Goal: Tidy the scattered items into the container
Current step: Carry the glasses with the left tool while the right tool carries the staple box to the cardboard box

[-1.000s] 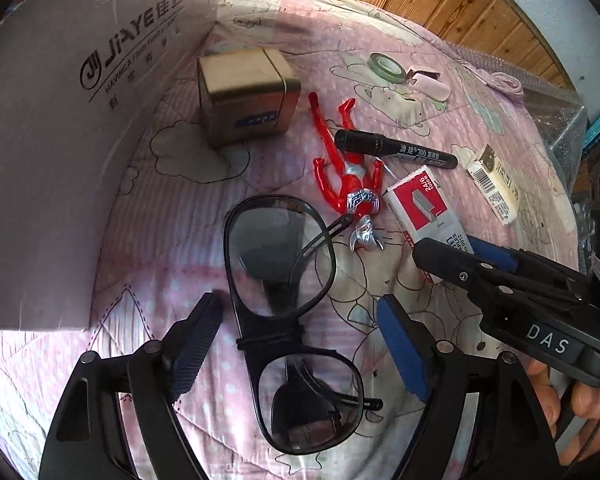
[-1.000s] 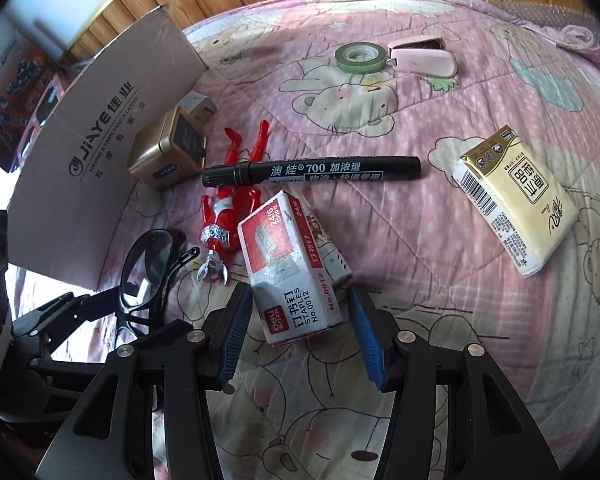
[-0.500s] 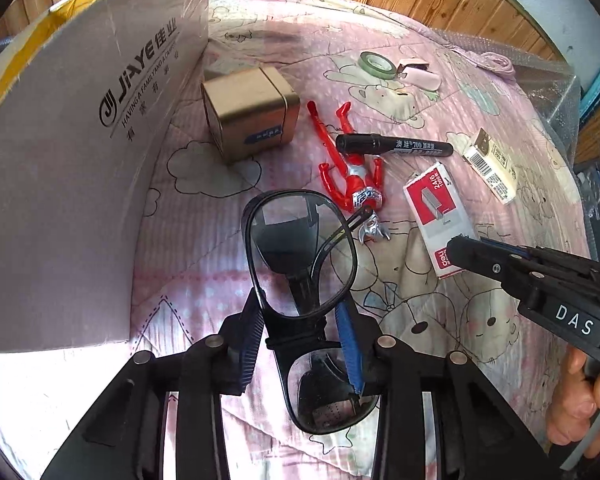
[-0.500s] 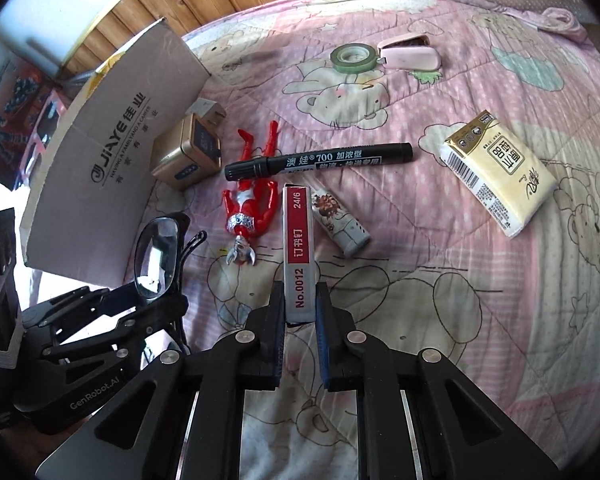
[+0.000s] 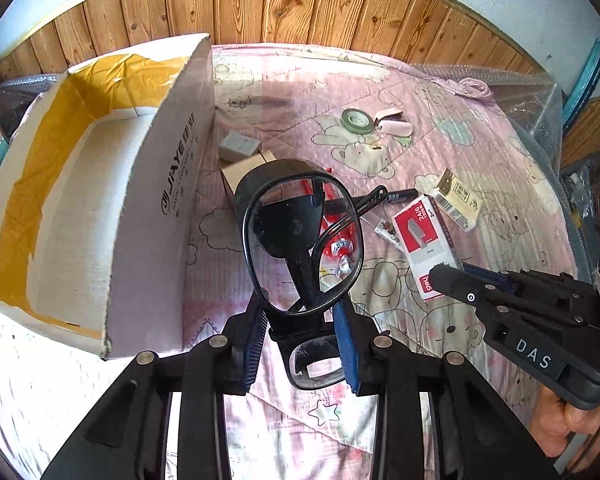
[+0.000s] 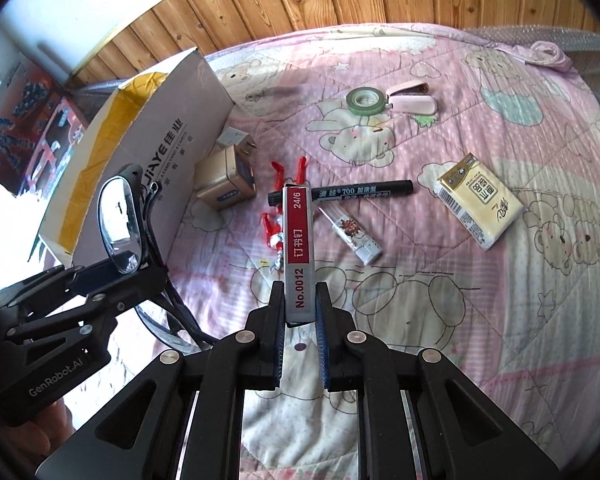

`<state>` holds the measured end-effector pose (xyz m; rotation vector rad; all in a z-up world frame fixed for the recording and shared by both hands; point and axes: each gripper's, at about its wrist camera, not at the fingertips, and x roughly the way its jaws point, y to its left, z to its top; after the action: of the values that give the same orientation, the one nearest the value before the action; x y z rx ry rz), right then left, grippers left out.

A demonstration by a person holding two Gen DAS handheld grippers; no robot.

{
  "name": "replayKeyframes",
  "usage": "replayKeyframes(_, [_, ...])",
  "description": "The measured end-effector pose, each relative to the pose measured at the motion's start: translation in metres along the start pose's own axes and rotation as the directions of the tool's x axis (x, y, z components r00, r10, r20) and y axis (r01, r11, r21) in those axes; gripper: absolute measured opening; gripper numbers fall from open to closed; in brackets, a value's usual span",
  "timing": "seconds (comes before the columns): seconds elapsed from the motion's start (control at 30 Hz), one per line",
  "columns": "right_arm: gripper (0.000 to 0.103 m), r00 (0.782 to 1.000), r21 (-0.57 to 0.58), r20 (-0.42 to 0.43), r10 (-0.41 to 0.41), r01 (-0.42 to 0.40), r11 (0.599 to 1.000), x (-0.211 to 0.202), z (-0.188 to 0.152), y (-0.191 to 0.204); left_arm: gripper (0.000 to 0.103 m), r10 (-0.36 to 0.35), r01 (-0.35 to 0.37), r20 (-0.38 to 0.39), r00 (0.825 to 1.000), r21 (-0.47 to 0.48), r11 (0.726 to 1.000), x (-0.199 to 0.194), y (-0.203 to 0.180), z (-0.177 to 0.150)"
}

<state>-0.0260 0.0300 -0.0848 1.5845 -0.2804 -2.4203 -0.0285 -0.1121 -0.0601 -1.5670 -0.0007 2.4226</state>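
Black-framed clear-lens glasses [image 5: 302, 240] are clamped at the bridge in your left gripper [image 5: 302, 330], raised off the pink cartoon-print quilt [image 5: 440, 148]. Open white cardboard box [image 5: 100, 184] sits to its left. Right wrist view: your right gripper [image 6: 299, 308] pinches the red-and-grey staple box [image 6: 298, 248] on edge, lifted. Ahead lie a black marker pen [image 6: 364, 191], red toy figure [image 6: 276, 224], gold tin [image 6: 226, 184] and green tape roll [image 6: 365, 101].

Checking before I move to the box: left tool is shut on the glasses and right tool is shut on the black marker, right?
Not quite. The right tool is shut on the staple box, not the black marker, which lies on the bedspread in the right wrist view. The left tool is indeed shut on the glasses.
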Motion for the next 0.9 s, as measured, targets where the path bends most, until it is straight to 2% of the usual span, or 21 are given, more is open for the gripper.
replayKeyframes(0.43, [0.014,0.998,-0.1,0.055,0.039,-0.033,0.994,-0.031,0.026,0.067,0.034,0.009,0.001,0.137,0.991,-0.072,0.997,-0.063,0.036,0.022])
replayKeyframes(0.9, [0.015,0.992,-0.236,0.063,0.105,-0.087,0.968,-0.039,0.053,0.151,0.034,0.032,0.015,0.23,0.973,-0.202,0.979,-0.106,0.098,0.029])
